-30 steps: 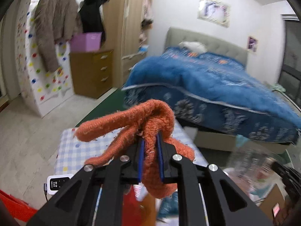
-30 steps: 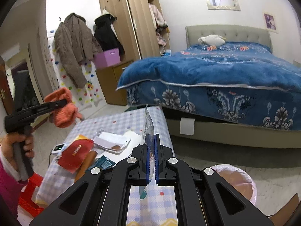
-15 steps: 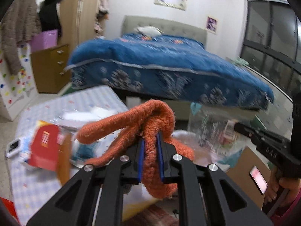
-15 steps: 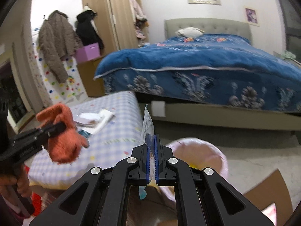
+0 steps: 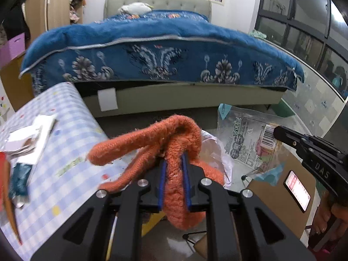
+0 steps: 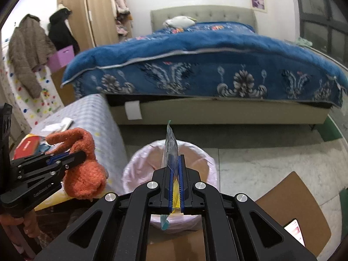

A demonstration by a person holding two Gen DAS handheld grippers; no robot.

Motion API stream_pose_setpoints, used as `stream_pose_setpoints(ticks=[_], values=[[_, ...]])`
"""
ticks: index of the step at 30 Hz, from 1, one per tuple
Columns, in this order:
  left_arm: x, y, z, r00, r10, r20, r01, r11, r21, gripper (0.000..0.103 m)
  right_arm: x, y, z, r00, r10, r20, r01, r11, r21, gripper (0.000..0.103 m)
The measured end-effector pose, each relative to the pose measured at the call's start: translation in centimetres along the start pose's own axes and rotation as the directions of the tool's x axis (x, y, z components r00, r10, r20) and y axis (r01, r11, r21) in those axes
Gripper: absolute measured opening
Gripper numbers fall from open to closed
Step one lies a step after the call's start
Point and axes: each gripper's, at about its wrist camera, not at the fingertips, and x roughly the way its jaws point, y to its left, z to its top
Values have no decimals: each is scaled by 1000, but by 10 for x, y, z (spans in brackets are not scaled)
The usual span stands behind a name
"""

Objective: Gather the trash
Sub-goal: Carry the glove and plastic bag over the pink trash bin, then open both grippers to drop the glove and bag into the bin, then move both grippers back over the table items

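Note:
My left gripper [image 5: 174, 163] is shut on an orange fuzzy cloth [image 5: 180, 134], whose loops flop over the fingertips. In the right wrist view that left gripper [image 6: 65, 158] hangs with the orange cloth [image 6: 84, 174] beside the table edge, just left of the bin. My right gripper [image 6: 176, 158] is shut on a thin clear plastic wrapper [image 6: 170, 145], seen edge-on above a round bin with a pink liner [image 6: 134, 169]. The left wrist view shows the wrapper [image 5: 250, 139] flat, printed and barcoded, held by the right gripper [image 5: 280, 130]; the liner [image 5: 219, 152] peeks out behind the cloth.
A table with a blue checked cloth [image 5: 65, 130] on the left carries papers [image 5: 32, 134] and a red packet [image 6: 28, 145]. A bed with a blue quilt [image 6: 195, 61] fills the back. A brown board with a lit phone [image 5: 296, 187] lies right of the bin.
Both grippers have swung away from the table and down toward the bin, each keeping its load. The bin now sits right under the right gripper, and the left gripper is close beside it.

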Motion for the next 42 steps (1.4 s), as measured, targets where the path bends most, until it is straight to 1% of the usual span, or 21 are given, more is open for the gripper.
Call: stream_pose_setpoints(ticks=[5,7,8,9,10,11,12,13,15,18,22,25,28,32,36,39,42], values=[[44,-4,8,998,-4,-56,5,1000,10,13,37,-10,3,998,-13,-59,14,1000,10,5],[56,-3,12,998,-5,-68,6,1000,7,16,53,-11,4,997,-16,-79,16,1000,4,6],[61,-1,14,997,-7,-71,8,1000,5,21,59,-12,4,996,-15,-88,16,1000,3,6],[64,0,16,997,-7,-71,7,1000,4,31,68,-13,5,995,-16,-102,17,1000,4,8],[66,2,19,998,-7,-70,7,1000,2,37,74,-14,6,994,-12,-108,12,1000,4,8],[67,3,21,998,-6,-63,6,1000,-1,49,80,-14,7,994,-6,-113,6,1000,2,8],[68,4,23,998,-4,-55,3,1000,-3,56,88,-14,8,992,-10,-124,10,1000,3,13],[67,7,26,999,2,-50,-2,1000,-5,57,92,-15,8,991,-4,-132,6,1000,10,28],[63,12,28,999,7,-44,-8,1000,-13,57,95,-17,9,991,14,-135,-9,999,35,41],[50,24,27,999,25,-35,-26,999,-46,57,84,-19,11,993,24,-114,-17,998,60,41],[20,37,15,998,57,-15,-58,995,-87,57,57,-20,9,995,45,-85,-37,995,90,41],[-5,46,3,997,71,-7,-71,990,-122,57,38,-15,7,996,47,-72,-41,996,81,41],[-29,53,-6,995,98,13,-96,987,-133,57,20,-4,4,997,54,-58,-51,997,60,41],[-62,61,-18,990,133,42,-126,982,-138,57,3,17,0,996,73,-49,-71,997,29,41],[-94,75,-30,982,173,70,-160,974,-158,60,-15,50,1,993,110,-38,-111,993,-27,41],[-116,91,-41,972,217,87,-198,962,-185,62,-25,80,3,988,150,-36,-152,985,-80,41],[-136,113,-54,959,271,87,-246,943,-225,63,-27,114,4,980,193,-46,-198,971,-134,41]])
